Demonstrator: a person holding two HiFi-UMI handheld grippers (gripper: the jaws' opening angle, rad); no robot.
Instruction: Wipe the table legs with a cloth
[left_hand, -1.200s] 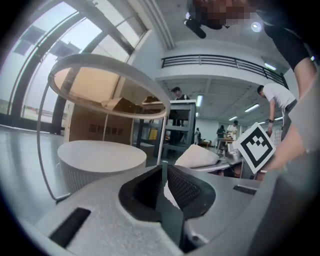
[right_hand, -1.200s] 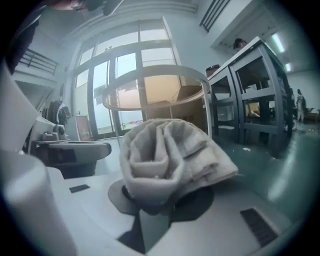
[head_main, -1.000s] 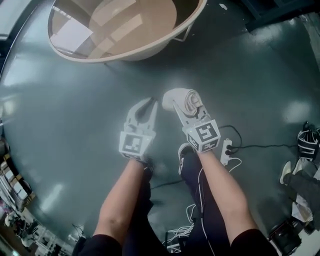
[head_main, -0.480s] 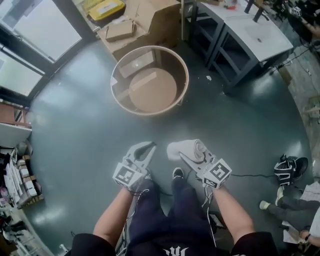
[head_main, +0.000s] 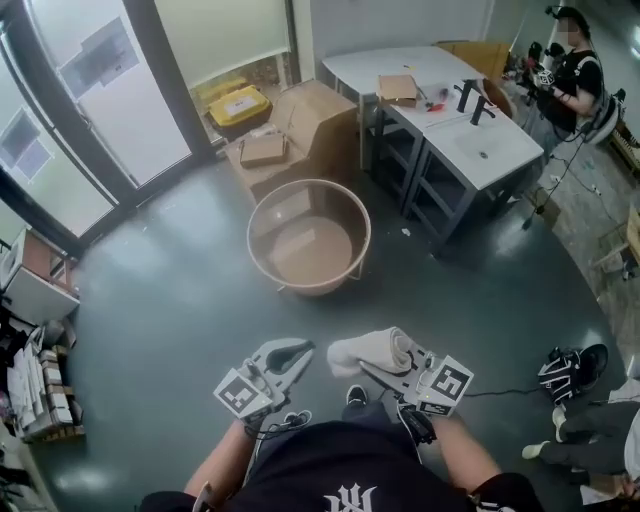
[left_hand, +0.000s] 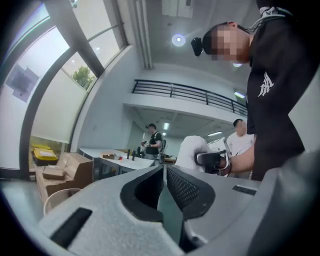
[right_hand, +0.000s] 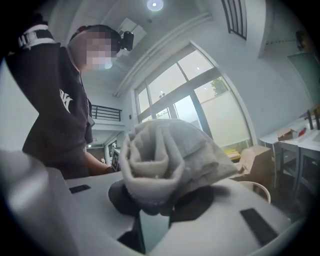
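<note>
Just short of the round table (head_main: 300, 288), the right gripper (head_main: 362, 362) is clamped on the rolled cloth (head_main: 372, 349), and the left gripper (head_main: 298, 352) beside it has its jaws together on nothing. The table's legs sit low under its rim, so the cloth probably needs bringing down and pressing around each leg. Beyond the table, labels on the cardboard boxes (head_main: 300, 120) are too small to read.
</note>
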